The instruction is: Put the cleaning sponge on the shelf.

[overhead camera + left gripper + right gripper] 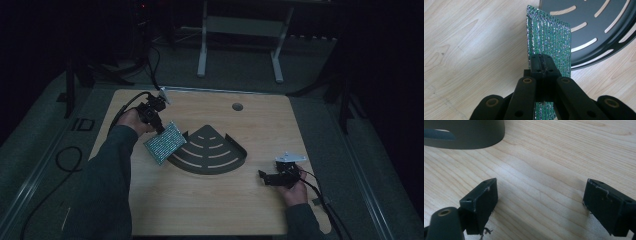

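Note:
A green and silver glittery scouring pad (165,143) hangs tilted over the table, just left of a dark fan-shaped slotted corner rack (210,152). My left gripper (161,127) is shut on the pad's upper edge. In the left gripper view the jaws pinch the thin pad (549,40) edge-on, with the rack (599,27) behind it at the upper right. My right gripper (264,176) rests low near the table's right side, open, with bare wood between its jaws. The right gripper view shows its fingertips (482,202) spread wide and the rack's curved wall (469,137) at the upper left.
The light wooden table (210,205) has a round cable hole (237,106) near its far edge. Cables trail from both grippers off the table's sides. A metal frame's legs (202,55) stand on the floor beyond the table.

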Tool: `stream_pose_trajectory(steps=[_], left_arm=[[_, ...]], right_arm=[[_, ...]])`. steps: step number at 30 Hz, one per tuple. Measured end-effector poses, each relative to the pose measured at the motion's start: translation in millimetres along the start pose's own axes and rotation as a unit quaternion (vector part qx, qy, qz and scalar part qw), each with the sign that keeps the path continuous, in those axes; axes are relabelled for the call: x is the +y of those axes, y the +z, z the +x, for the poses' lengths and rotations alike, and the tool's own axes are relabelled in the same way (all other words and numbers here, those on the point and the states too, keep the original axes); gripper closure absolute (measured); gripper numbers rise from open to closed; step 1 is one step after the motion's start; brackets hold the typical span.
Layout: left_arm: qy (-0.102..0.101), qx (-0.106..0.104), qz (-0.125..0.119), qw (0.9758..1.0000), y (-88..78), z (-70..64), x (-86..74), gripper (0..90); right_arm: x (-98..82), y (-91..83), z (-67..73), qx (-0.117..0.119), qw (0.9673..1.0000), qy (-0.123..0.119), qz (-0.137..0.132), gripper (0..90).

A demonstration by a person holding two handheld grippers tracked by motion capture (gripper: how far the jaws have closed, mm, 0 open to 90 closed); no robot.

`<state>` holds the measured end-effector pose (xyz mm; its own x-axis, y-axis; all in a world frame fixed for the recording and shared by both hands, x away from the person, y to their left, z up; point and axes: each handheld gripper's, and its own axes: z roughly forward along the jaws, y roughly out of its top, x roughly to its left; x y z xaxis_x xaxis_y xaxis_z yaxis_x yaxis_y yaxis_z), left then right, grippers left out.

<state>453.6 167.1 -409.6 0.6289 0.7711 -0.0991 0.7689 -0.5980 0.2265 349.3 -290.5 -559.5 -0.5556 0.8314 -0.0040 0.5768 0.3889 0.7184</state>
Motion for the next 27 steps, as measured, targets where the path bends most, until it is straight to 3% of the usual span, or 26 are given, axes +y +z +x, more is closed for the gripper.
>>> stream_pose_trajectory(steps=[27], left_arm=[[0.023,0.011,-0.008,0.9996,8.0,-17.1,27.4,89.8]], right_arm=[[0.0,0.1,0.0,0.0,1.0,0.0,0.0,12.0]])
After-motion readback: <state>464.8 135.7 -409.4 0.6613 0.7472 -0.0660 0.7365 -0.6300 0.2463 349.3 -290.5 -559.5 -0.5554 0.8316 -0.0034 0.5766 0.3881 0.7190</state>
